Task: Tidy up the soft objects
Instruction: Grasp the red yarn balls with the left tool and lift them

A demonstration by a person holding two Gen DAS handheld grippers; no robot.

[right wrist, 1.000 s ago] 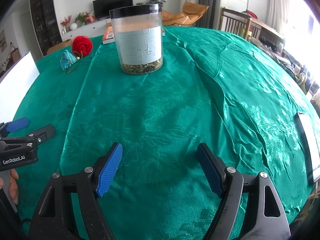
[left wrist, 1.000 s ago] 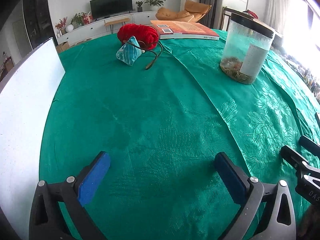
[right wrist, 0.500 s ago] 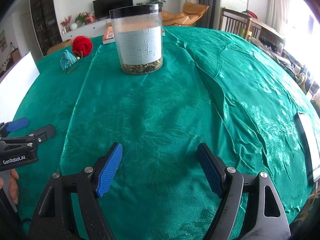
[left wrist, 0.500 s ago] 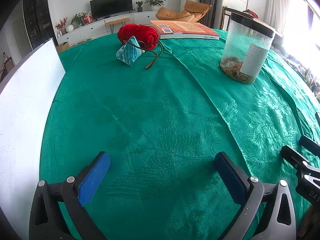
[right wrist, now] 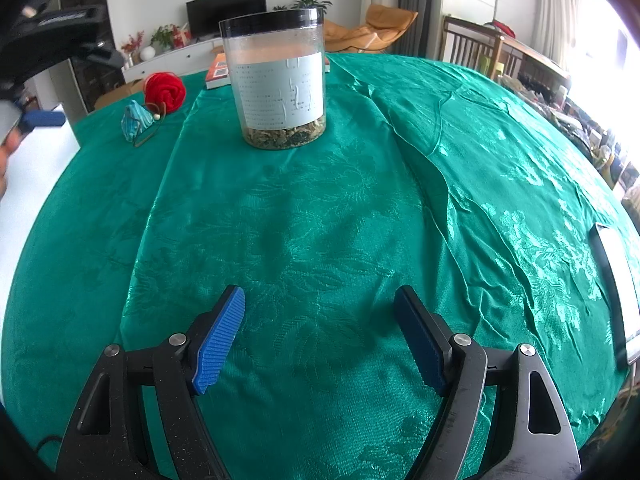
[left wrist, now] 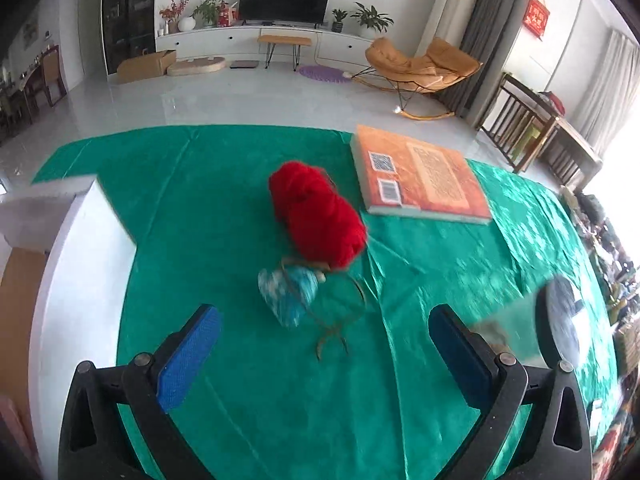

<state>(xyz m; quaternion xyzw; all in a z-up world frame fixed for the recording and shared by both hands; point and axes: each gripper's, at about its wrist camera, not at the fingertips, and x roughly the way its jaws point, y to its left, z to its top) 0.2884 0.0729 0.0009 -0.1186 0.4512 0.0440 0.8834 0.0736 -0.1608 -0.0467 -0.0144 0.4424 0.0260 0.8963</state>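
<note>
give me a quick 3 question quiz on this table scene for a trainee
1. True or false: the red yarn ball lies on top of the orange book.
2. Which soft thing sits nearest the left gripper? A) yarn ball B) blue-green pouch C) book
3. Fill in: the right gripper is ____ and holds nothing.

Key: 1 false, it lies beside the book on the green cloth; 2 B; 3 open.

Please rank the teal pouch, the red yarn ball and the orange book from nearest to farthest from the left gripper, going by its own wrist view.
1. Teal pouch, just ahead, between the open fingers.
2. Red yarn ball, directly behind the pouch.
3. Orange book, farthest, back right.
</note>
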